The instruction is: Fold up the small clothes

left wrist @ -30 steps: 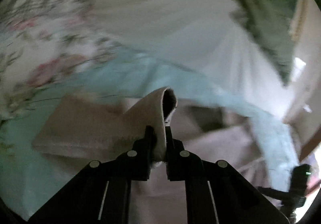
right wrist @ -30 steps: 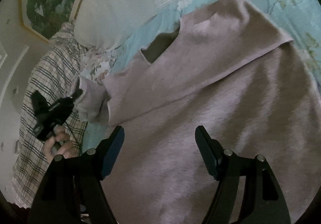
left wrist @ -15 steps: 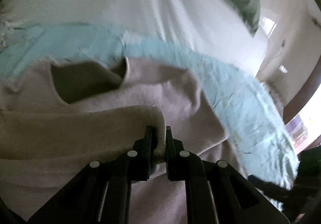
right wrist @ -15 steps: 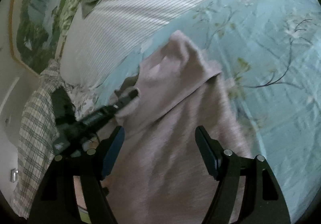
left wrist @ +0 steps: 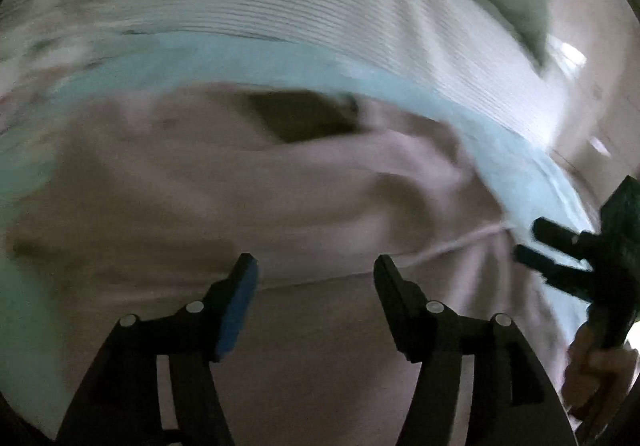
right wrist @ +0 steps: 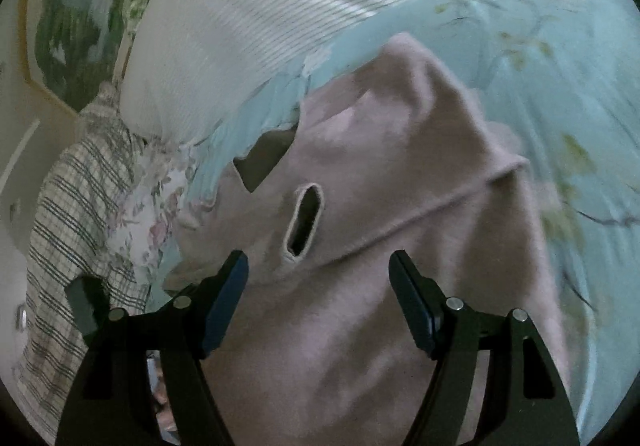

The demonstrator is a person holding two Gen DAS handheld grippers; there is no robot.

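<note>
A small pale pink knit sweater (right wrist: 400, 186) lies on a light blue floral bedsheet (right wrist: 520, 46). One sleeve is folded across its body, and the cuff opening (right wrist: 304, 222) lies near the dark neck opening (right wrist: 266, 162). The sweater also shows, blurred, in the left wrist view (left wrist: 240, 206). My left gripper (left wrist: 316, 270) is open and empty just above the sweater's body. My right gripper (right wrist: 318, 266) is open and empty over the sweater, its tips either side of the folded sleeve. The right gripper also shows in the left wrist view (left wrist: 576, 258) at the right edge.
A white ribbed pillow (right wrist: 280, 26) lies behind the sweater. A plaid cloth (right wrist: 68, 206) and a floral cloth (right wrist: 152, 206) lie to the left. A framed green picture (right wrist: 72, 6) hangs on the wall.
My left gripper carried the sleeve cuff across the sweater, then opened and let it go. The sleeve now lies folded over the body. My right gripper stayed open.
</note>
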